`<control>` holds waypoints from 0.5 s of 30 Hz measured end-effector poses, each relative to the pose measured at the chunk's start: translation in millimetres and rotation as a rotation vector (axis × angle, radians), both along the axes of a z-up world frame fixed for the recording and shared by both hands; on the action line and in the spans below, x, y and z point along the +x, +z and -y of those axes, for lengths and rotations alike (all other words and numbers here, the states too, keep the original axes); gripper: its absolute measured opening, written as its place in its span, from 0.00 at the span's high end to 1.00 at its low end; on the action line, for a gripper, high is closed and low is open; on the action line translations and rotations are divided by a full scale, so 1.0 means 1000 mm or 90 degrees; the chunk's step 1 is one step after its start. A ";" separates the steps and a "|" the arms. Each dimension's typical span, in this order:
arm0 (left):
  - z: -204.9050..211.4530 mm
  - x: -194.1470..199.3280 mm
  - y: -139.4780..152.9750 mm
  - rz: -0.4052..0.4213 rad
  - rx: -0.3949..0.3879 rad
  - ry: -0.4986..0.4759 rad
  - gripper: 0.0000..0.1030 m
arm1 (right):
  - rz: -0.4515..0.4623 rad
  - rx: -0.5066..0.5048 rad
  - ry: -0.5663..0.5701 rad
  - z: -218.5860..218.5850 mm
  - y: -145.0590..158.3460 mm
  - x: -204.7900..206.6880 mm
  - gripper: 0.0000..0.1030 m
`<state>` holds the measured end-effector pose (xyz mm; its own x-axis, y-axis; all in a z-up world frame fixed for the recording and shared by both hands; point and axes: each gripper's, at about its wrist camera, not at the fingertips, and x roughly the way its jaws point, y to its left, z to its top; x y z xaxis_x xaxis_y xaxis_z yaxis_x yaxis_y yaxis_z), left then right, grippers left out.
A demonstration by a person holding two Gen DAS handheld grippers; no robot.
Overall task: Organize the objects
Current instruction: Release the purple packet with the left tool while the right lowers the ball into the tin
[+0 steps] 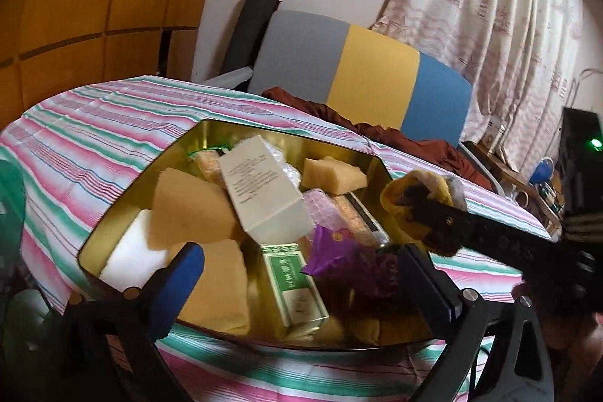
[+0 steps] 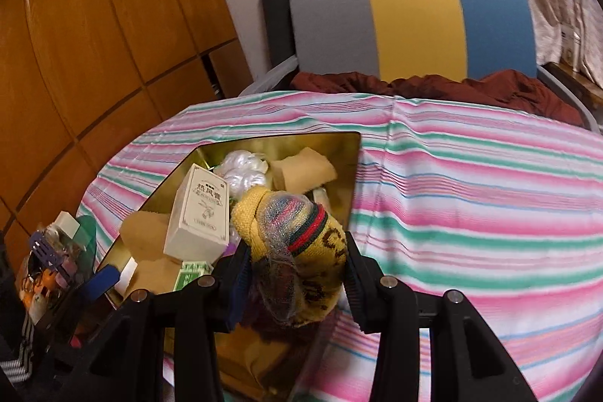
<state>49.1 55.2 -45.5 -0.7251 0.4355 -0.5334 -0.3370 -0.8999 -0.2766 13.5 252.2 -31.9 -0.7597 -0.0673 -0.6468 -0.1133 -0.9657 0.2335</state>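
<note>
One striped tablecloth (image 2: 471, 198), wooden wardrobe (image 2: 94, 36)

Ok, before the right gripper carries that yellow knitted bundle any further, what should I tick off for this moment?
1. Right gripper shut on the yellow knitted bundle with red-green stripe: ok.
2. Left gripper open, nothing between its blue-padded fingers: ok.
3. Bundle clear of the gold metal tin: cannot tell; it hangs at the tin's right edge.
4. Free spot inside the tin: not ok; the tan foam wedges, white printed carton and green box crowd it.
5. Striped tablecloth right of the tin free for a set-down: ok.
6. Grippers apart from each other: ok.
</note>
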 end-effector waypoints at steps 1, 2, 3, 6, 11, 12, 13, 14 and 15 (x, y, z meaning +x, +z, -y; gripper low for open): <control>0.002 -0.001 0.000 0.002 0.002 0.002 0.00 | 0.007 0.002 0.007 0.002 0.001 -0.008 0.58; 0.004 -0.001 0.000 0.004 0.001 0.005 0.00 | 0.012 0.004 0.013 0.003 0.003 -0.013 0.58; 0.005 -0.001 0.001 0.005 0.000 0.009 0.00 | 0.017 0.009 0.026 0.007 0.005 -0.021 0.58; 0.011 -0.002 0.000 0.005 0.002 0.019 0.00 | 0.026 0.020 0.054 0.014 0.010 -0.044 0.58; 0.022 -0.003 0.000 0.011 0.012 0.035 0.00 | 0.060 0.041 0.078 0.027 0.015 -0.084 0.58; 0.024 -0.004 0.001 0.012 0.013 0.039 0.00 | 0.062 0.044 0.081 0.030 0.015 -0.091 0.58; 0.026 -0.004 0.001 0.013 0.014 0.042 0.00 | 0.067 0.044 0.087 0.033 0.014 -0.099 0.57; 0.028 -0.004 0.001 0.014 0.016 0.045 0.00 | 0.079 0.041 0.098 0.037 0.013 -0.107 0.56; 0.030 -0.004 0.001 0.015 0.016 0.048 0.00 | 0.090 0.035 0.105 0.040 0.010 -0.114 0.55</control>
<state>44.7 25.4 -44.7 -0.7434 0.3938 -0.5407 -0.2615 -0.9151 -0.3069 -100.9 212.2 -22.0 -0.6423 -0.1454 -0.7526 0.0200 -0.9847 0.1733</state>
